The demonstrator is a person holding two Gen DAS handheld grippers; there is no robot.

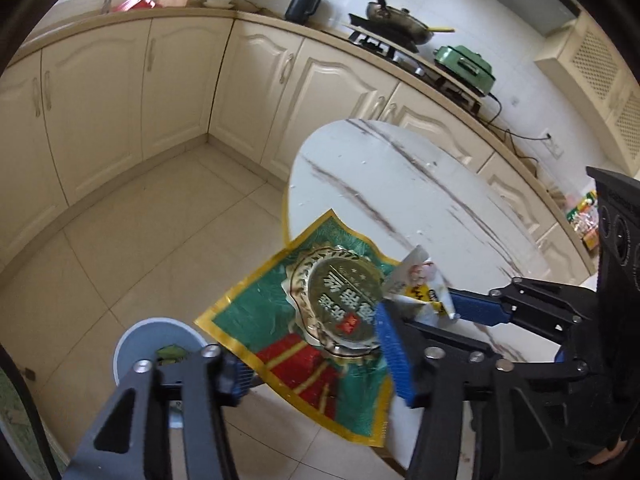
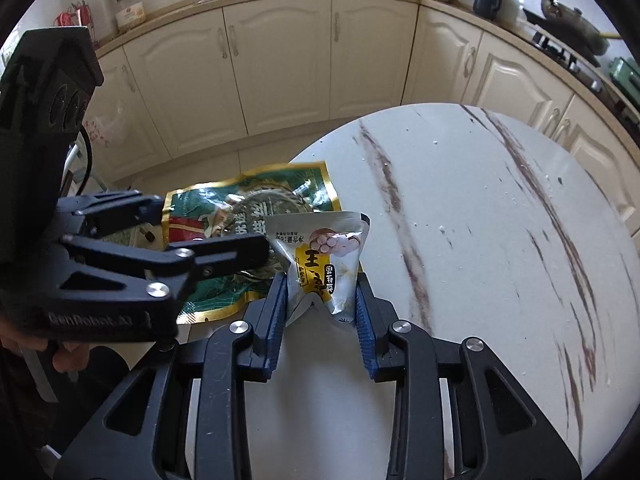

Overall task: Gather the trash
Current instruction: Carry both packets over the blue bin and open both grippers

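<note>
My left claw [image 1: 316,356] tips steeply down over the near edge of the round marble counter [image 1: 420,184], and its blue pads sit on either side of the big green wrapper [image 1: 304,316] with the gold medallion. The wrapper hangs half off the counter's rim, above the floor tiles, crumpled up between my fingers. The pads look pressed onto it, so I call that one clamped on the green wrapper.

My right claw [image 2: 322,312] points down more sharply still, over the same edge of the counter [image 2: 480,240]. Its two blue pads pinch the lower end of the small silver-and-yellow packet [image 2: 320,256], which stands upright between them, top corner flared. Clamped, no doubt there.

From the right wrist view, the left claw [image 2: 256,250] comes in from the side with its tip across the green wrapper [image 2: 256,200], just beside the packet. From the left wrist view, the right claw [image 1: 452,306] reaches in from the far side with the small packet [image 1: 420,284] at its tip, touching the wrapper's edge.

Count so far: two pieces of trash, one per claw. One bin [image 1: 158,350], grey and round, on the floor below my left claw, with something green inside. Small white crumbs dot the counter; too many and too fine to count.
</note>
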